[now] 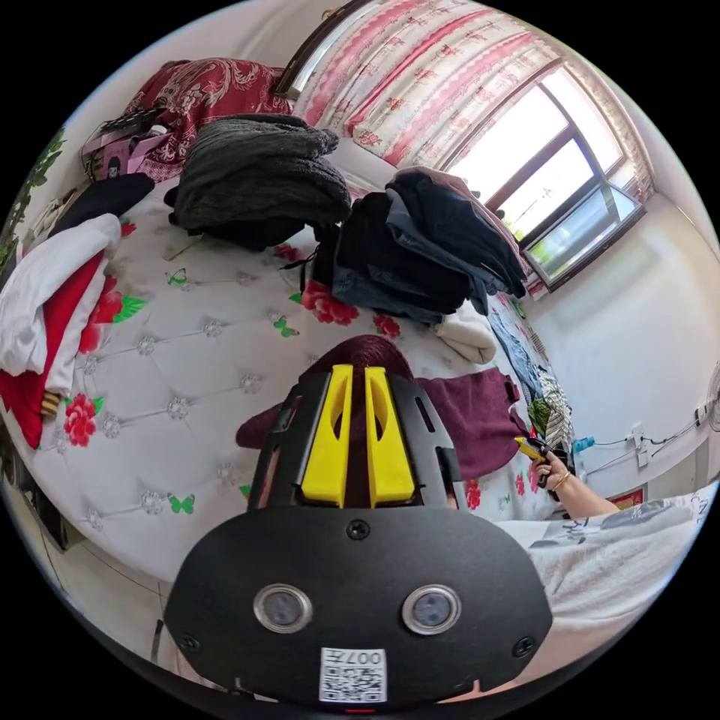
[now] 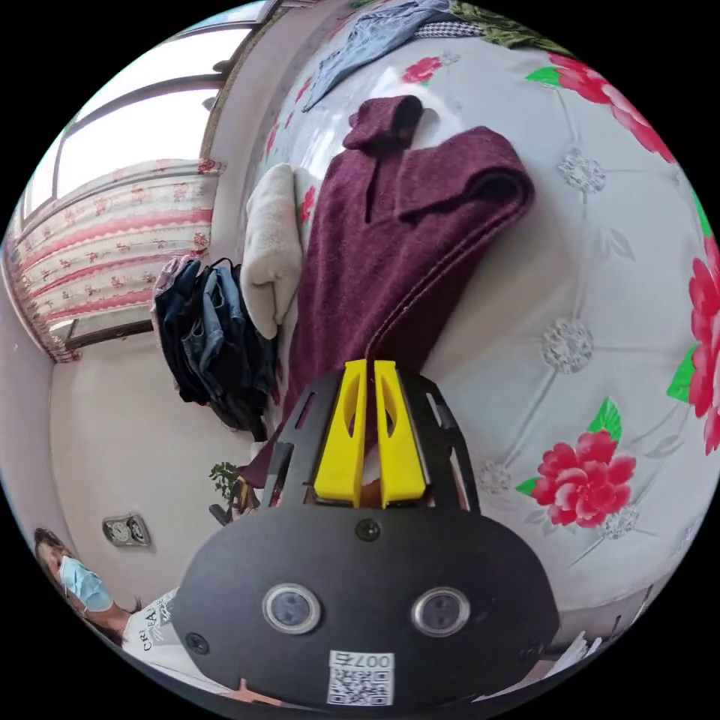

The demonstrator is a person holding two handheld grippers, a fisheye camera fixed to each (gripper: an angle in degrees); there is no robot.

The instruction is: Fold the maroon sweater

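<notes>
**Desk:** Bedroom, daylight through the window (image 1: pixel 559 161) and pink patterned curtains (image 1: pixel 427 71), a bed (image 1: pixel 172 360) under a white quilted cover printed with red flowers. Where is the garment?

**Photographer:** On that cover. The maroon sweater (image 2: pixel 390 247) lies partly folded, one side doubled over into a thick rolled edge. In the right gripper view it stretches lengthwise away from the right claw (image 2: pixel 369 367), collar (image 2: pixel 386 120) at the far end, hem at the claw.

**Desk:** And the claws?

**Photographer:** The right claw's yellow jaws stand almost together, a thin edge of the sweater's hem running in between them; both appear to press on the knit. In the left gripper view the left claw (image 1: pixel 358 375) has a narrow gap between its jaws, with maroon cloth directly behind and in the gap. Whether it pinches that cloth, I cannot tell.

**Desk:** What crowds it?

**Photographer:** A cream folded garment (image 2: pixel 271 251) lies just beside the sweater's long side. Past that, a stack of dark jeans and clothes (image 1: pixel 420 247), then a heap of grey knitwear (image 1: pixel 259 172) in front of a dark red patterned pillow (image 1: pixel 206 86). A red and white garment (image 1: pixel 45 307) sits well apart at the bed's edge. More loose clothing (image 2: pixel 375 34) lies beyond the collar.

**Desk:** Anyone visible?

**Photographer:** A person's hand (image 1: pixel 551 472) holding the other gripper at the sweater's far side, sleeve in light fabric.
</notes>
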